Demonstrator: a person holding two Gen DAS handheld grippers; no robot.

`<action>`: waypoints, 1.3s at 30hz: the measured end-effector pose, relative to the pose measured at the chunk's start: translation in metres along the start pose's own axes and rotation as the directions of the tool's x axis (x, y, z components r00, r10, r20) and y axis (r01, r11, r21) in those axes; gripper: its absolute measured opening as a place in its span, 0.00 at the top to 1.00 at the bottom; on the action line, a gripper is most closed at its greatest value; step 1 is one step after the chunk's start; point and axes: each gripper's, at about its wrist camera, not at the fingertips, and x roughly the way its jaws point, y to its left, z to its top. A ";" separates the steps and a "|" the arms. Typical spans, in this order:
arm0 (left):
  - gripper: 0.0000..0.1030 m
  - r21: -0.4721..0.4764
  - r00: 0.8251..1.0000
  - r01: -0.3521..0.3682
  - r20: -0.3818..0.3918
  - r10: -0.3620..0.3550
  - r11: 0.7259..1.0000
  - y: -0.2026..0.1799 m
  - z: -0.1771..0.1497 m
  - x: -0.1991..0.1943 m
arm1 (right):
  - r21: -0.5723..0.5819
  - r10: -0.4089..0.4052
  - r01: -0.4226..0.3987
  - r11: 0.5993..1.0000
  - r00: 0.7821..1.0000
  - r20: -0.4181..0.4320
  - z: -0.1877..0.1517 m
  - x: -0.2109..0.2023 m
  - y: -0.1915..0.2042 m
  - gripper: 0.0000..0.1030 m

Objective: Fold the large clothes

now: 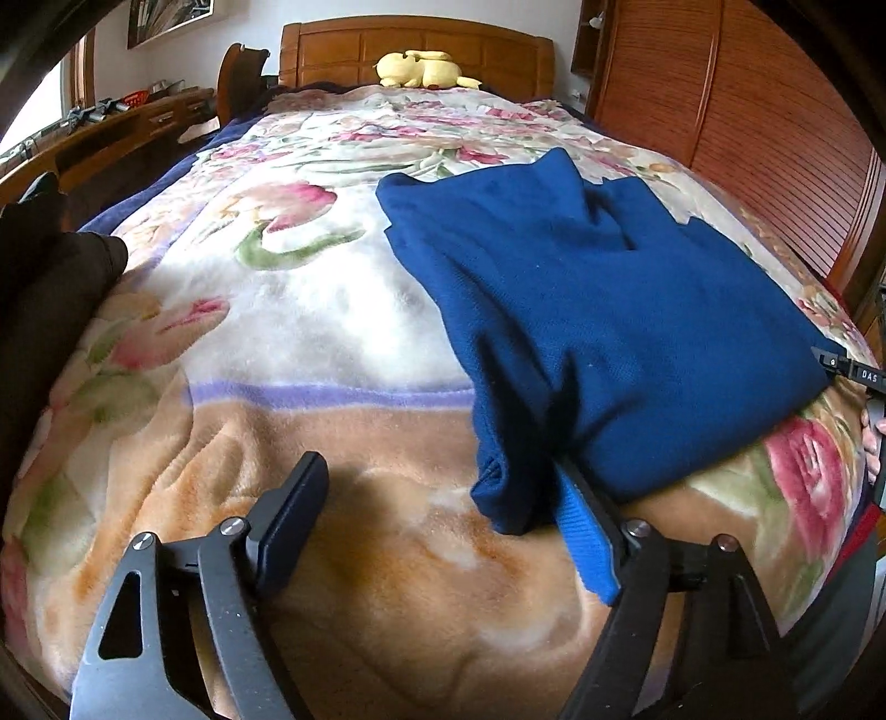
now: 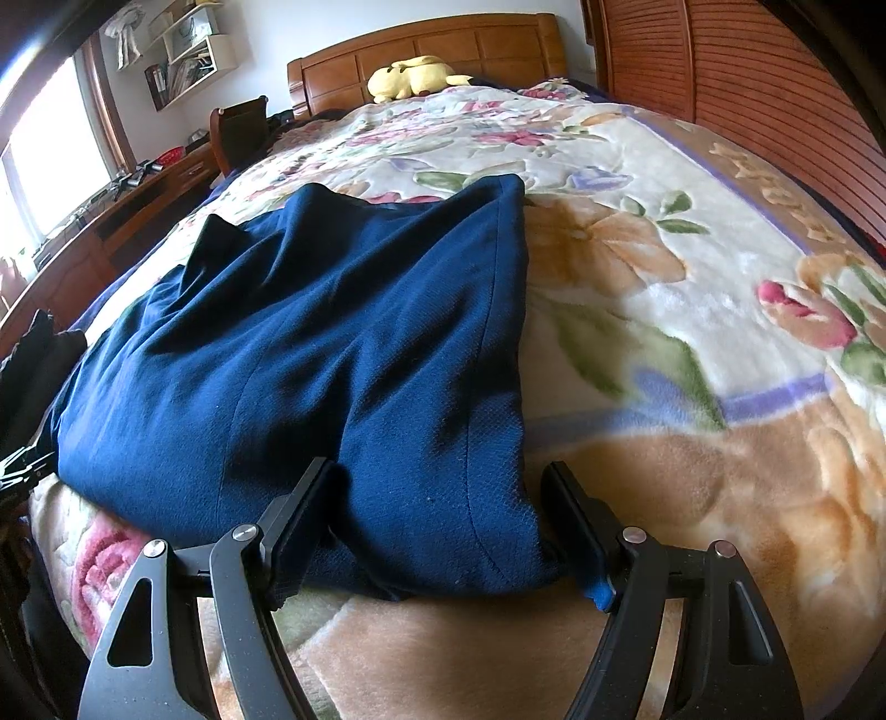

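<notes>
A dark blue garment (image 1: 609, 310) lies folded into a rough rectangle on the floral blanket (image 1: 266, 332), right of the middle in the left wrist view. My left gripper (image 1: 437, 498) is open at its near left corner: that corner rests against the right finger (image 1: 581, 515), and the left finger (image 1: 293, 498) stands apart over bare blanket. In the right wrist view the garment (image 2: 310, 332) fills the left half. My right gripper (image 2: 440, 504) is open astride its near right corner. The cloth lies slack between the fingers.
A yellow plush toy (image 1: 423, 69) lies by the wooden headboard (image 1: 415, 50). A desk and chair (image 1: 111, 127) run along the left, louvred wooden doors (image 1: 775, 111) along the right. Dark clothing (image 1: 50, 277) sits on the bed's left edge.
</notes>
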 end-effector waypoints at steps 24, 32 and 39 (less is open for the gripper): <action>0.21 -0.024 0.992 -0.010 0.127 0.013 1.000 0.032 -0.011 -0.070 | -0.553 0.306 -0.153 0.819 0.932 0.195 0.119 -0.089 0.265 0.75; 0.21 -0.078 0.987 -0.067 0.139 0.078 0.995 0.069 -0.026 -0.093 | -0.615 0.382 -0.357 0.703 0.919 -0.097 0.108 -0.022 0.376 0.60; 0.21 -0.079 0.989 -0.070 0.128 0.080 0.994 0.075 -0.031 -0.091 | -0.555 0.382 -0.348 0.755 0.922 -0.059 0.110 -0.014 0.359 0.40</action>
